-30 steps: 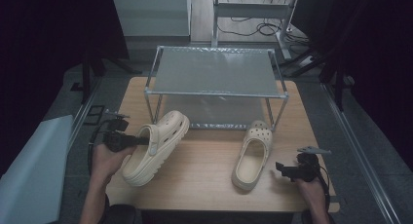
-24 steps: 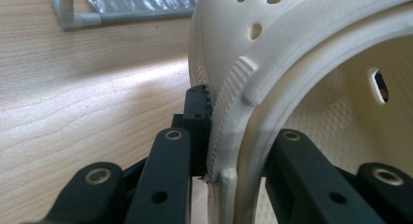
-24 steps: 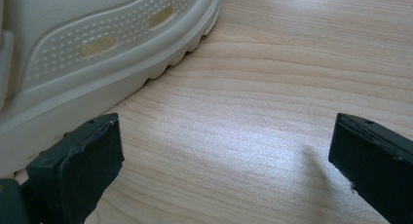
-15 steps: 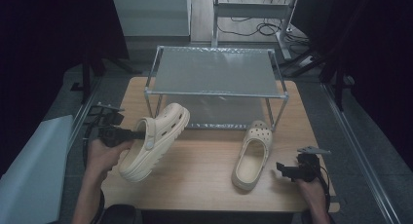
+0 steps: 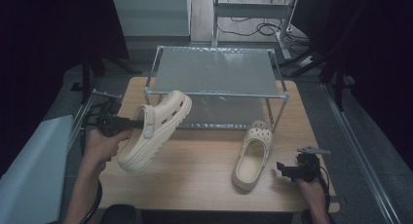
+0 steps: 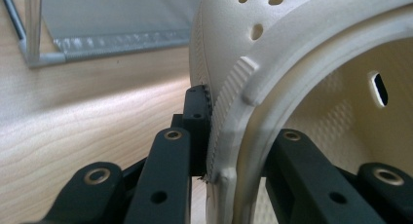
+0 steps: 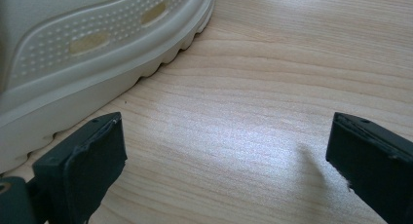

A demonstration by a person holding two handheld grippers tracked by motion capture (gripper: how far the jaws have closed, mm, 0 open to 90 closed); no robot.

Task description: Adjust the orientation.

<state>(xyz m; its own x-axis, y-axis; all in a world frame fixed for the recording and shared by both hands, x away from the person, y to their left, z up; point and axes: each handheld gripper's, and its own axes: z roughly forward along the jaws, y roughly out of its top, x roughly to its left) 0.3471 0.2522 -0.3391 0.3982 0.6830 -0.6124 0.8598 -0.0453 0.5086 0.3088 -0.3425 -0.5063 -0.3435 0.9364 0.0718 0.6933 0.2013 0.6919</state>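
The left gripper (image 5: 127, 122) clamps the cream foam clog (image 5: 156, 129) by its collar, aloft near the wooden table's (image 5: 195, 170) left edge; shelving it on the metal rack (image 5: 214, 70) likely comes next. The right gripper (image 5: 287, 168) rests wide open beside the second cream clog (image 5: 251, 155).

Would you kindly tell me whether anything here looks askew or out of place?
Only one thing: the cream foam clog on the left is tilted in the air, clamped at its rim by the left tool. Its mate lies flat on the wooden table, by the open right tool.

Black claws (image 6: 214, 136) with round brass-ringed screws
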